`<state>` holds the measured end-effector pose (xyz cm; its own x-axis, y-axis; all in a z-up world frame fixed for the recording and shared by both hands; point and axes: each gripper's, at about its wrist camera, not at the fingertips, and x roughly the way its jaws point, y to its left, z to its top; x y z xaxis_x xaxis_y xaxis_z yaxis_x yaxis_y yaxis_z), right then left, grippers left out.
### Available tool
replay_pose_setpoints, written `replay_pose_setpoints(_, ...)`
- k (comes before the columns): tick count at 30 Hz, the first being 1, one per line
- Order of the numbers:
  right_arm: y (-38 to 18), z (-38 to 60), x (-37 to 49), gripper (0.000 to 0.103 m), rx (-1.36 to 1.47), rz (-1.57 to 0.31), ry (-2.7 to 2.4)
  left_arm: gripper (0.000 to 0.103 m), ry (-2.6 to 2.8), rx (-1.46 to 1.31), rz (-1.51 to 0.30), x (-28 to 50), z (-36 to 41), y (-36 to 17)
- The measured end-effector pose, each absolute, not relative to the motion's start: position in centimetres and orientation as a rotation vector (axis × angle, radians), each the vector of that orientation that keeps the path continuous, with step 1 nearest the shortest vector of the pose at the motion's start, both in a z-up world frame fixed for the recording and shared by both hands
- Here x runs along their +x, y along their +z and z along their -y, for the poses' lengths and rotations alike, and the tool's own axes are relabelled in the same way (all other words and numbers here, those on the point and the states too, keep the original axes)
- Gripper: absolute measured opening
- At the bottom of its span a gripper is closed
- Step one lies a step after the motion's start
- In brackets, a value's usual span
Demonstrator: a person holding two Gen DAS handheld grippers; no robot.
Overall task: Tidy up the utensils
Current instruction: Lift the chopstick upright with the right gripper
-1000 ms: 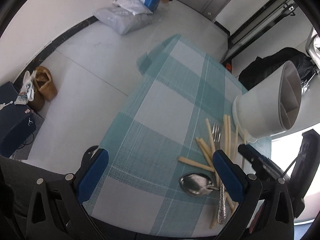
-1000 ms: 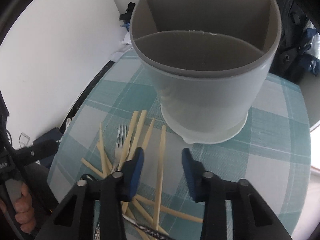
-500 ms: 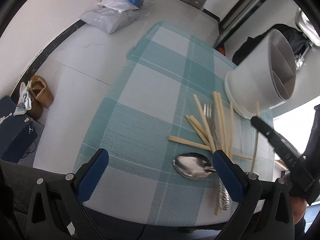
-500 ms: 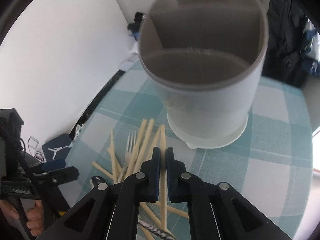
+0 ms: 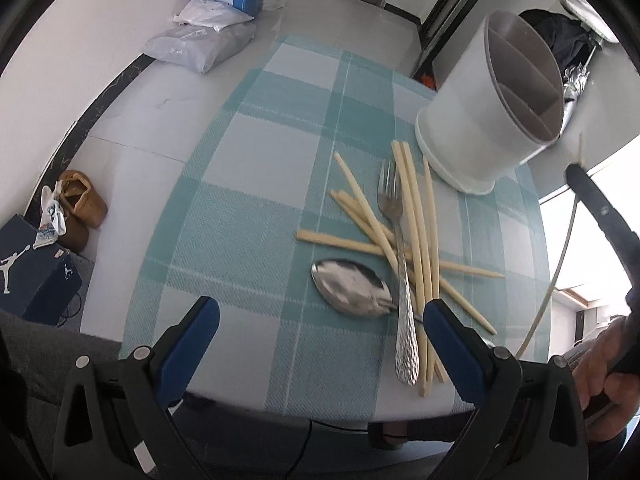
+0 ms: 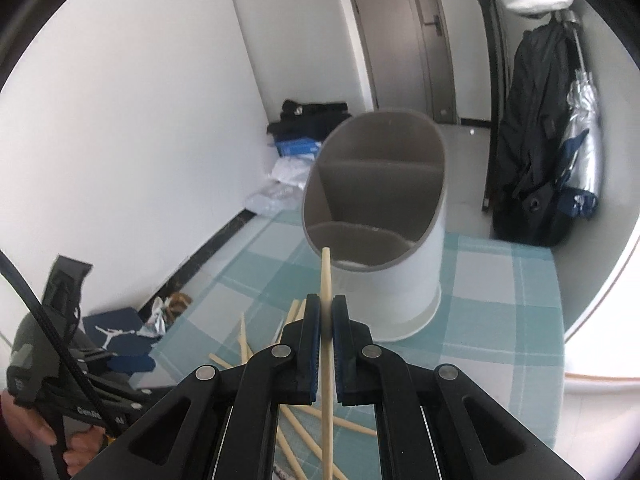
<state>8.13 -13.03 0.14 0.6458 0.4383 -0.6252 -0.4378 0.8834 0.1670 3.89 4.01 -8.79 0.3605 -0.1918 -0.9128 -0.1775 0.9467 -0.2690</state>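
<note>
Chopstick (image 6: 327, 320) sat clamped between the right gripper's (image 6: 326, 316) fingers, lifted clear of the desk (image 6: 500, 320), its long axis running forward so the tip pointed at the divided holder (image 6: 384, 216) just ahead; the left gripper (image 5: 320, 328) hung released over the spoon (image 5: 352, 286).

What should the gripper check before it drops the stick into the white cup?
1. Grip: right gripper shut on the pale wooden chopstick - ok.
2. Target: white round plastic utensil holder stands upright on the teal checked tablecloth - ok.
3. Compartments with grey dividers look empty - ok; their bottoms, cannot tell.
4. Chopstick tip over the opening - not ok; it only reaches the near rim.
5. Left gripper open, clear of the holder - ok.
6. Other chopsticks, steel fork and spoon lie apart from the holder's mouth - ok.
</note>
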Motion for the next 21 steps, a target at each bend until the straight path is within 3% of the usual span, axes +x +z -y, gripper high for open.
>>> replay_pose_setpoints(9, 0.6, 14.3, 6.7, 0.005, 0.02, -0.655, 0.509, 0.095, 0.026, -0.402, -1.245, 3.4, -3.4, -9.6)
replay_pose_setpoints(13, 0.8, 14.7, 6.2, 0.005, 0.037, -0.646, 0.512, 0.075, 0.095, -0.41, -1.274, 4.1, -3.9, -10.5)
replay_pose_setpoints(16, 1.2, 15.0, 5.6, 0.005, 0.041, -0.635, 0.516, 0.073, 0.088, -0.379, -1.265, 4.5, -3.4, -10.5)
replay_pose_setpoints(21, 1.8, 15.4, 5.1, 0.005, 0.048, -0.611, 0.522, 0.063, 0.082, -0.309, -1.264, 5.1, -2.3, -10.6)
